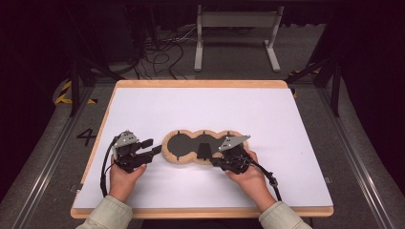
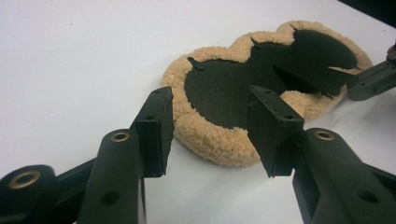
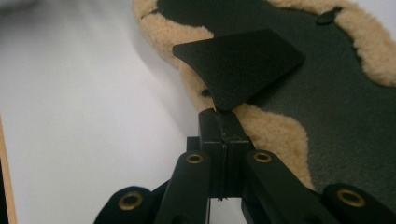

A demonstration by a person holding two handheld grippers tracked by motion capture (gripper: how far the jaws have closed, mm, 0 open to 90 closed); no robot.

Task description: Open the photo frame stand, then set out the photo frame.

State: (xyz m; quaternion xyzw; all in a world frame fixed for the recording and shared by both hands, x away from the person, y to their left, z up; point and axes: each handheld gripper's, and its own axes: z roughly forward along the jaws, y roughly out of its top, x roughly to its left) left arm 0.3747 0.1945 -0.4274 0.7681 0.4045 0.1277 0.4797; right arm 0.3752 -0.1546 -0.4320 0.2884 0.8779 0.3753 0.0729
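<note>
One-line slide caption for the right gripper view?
Right gripper, jaws closed, pinches a lifted black flap on a tan fleece-edged pad lying on the white table.

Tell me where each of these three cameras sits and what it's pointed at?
High view: above the person's side, looking down on the white table, both hands and grippers.
Left gripper view: rides the left gripper, jaws open around the fleecy pad.
Right gripper view: rides the right gripper, pinching the black flap.
All share the pad.
</note>
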